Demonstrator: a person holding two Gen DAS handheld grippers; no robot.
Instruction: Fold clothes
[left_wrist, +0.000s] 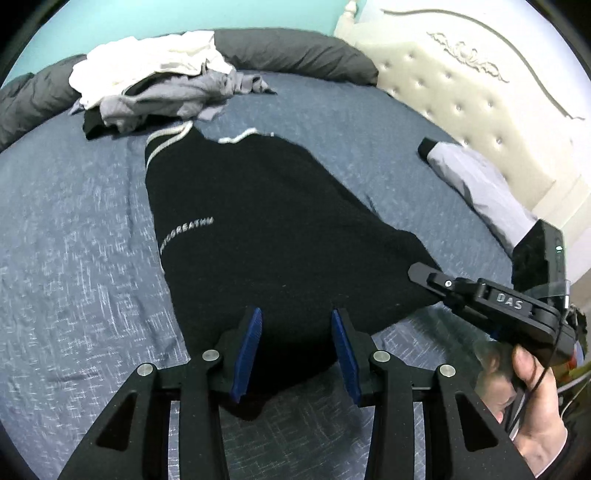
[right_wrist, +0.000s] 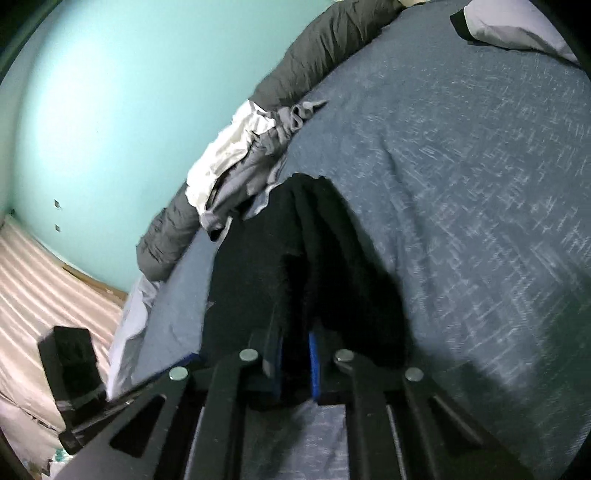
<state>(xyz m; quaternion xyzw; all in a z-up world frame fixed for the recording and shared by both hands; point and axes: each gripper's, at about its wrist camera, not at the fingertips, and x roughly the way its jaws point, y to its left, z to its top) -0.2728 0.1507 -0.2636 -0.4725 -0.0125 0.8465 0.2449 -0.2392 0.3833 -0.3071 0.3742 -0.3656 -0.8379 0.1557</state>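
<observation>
A black garment (left_wrist: 258, 221) with white trim and small white lettering lies spread on the blue bedspread (left_wrist: 74, 229). My left gripper (left_wrist: 296, 313) is low over its near edge. Its blue pads (left_wrist: 251, 350) stand apart, with black cloth lying between them and not squeezed. My right gripper (left_wrist: 419, 272) reaches in from the right onto the garment's right corner. In the right wrist view the right gripper (right_wrist: 295, 326) has its blue pads nearly together on a raised fold of the black garment (right_wrist: 325, 251).
A pile of white and grey clothes (left_wrist: 155, 81) sits at the far side against a dark grey rolled duvet (left_wrist: 295, 51). A lavender and black garment (left_wrist: 472, 177) lies by the cream headboard (left_wrist: 461, 85). A hand (left_wrist: 535, 398) holds the right gripper. The bed's edge (right_wrist: 129, 325) drops off at left.
</observation>
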